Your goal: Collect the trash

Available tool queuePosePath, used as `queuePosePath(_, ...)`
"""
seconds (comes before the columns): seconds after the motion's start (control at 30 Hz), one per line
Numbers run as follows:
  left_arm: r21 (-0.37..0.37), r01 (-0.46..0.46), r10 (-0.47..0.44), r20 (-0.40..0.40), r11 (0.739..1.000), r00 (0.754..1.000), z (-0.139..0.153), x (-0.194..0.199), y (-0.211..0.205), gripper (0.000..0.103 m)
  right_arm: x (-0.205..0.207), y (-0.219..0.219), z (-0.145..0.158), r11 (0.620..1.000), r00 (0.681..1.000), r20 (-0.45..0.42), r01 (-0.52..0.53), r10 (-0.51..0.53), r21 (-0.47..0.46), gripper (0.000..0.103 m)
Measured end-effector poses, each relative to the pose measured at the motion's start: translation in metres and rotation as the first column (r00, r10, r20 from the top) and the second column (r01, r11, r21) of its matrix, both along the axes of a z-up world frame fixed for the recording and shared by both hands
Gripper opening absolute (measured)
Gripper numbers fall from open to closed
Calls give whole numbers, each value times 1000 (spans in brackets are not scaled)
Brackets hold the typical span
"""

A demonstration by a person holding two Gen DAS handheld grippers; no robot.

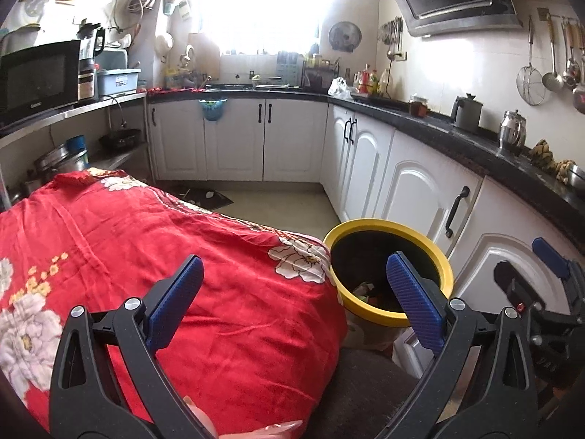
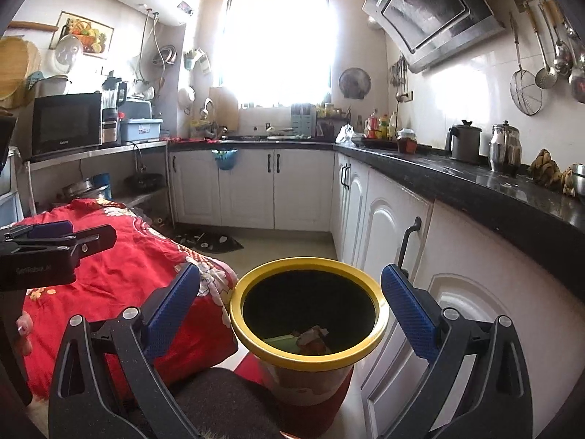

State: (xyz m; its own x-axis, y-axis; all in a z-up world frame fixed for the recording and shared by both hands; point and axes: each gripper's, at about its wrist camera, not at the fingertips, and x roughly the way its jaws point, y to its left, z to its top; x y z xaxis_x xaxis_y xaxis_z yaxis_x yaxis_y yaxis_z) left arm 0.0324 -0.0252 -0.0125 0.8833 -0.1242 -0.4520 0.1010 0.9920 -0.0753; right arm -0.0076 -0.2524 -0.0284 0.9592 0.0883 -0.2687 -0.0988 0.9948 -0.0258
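A bin with a yellow rim (image 2: 307, 261) stands on the floor beside a table under a red floral cloth (image 1: 146, 248). Scraps of trash (image 2: 310, 336) lie at its bottom. My right gripper (image 2: 290, 307) hangs open just above the bin's mouth, with nothing between its blue pads. My left gripper (image 1: 294, 300) is open and empty over the cloth's right edge, and the bin's rim (image 1: 365, 225) is to its right. Something pink and glossy (image 1: 278, 428) lies at the lower edge, partly hidden. One pad of the right gripper (image 1: 552, 258) shows at far right.
White cabinets (image 2: 395, 226) under a black counter (image 2: 475, 183) run close along the bin's right side. A dark grey seat (image 2: 219, 398) is in front of the bin. A dark mat (image 2: 212, 243) lies on the floor beyond. A microwave (image 2: 65, 122) sits at the left.
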Motion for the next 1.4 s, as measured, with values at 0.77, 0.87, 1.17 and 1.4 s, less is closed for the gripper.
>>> queuePosePath(0.77, -13, -17, 17, 57, 1000, 998, -2, -16, 2, 92, -9, -8, -3, 997, 998, 46, 47, -50, 54, 97)
queuePosePath(0.87, -13, -17, 18, 56, 1000, 998, -2, -16, 2, 92, -9, -8, -2, 997, 998, 45, 48, -50, 53, 97)
queuePosePath(1.17, -11, -26, 27, 55, 1000, 998, -1, -15, 2, 92, -10, -8, -2, 997, 998, 44, 49, -52, 54, 97)
queuePosePath(1.4, -10, -27, 28, 56, 1000, 998, -1, -16, 2, 92, -10, -7, -3, 997, 998, 43, 50, -52, 52, 97)
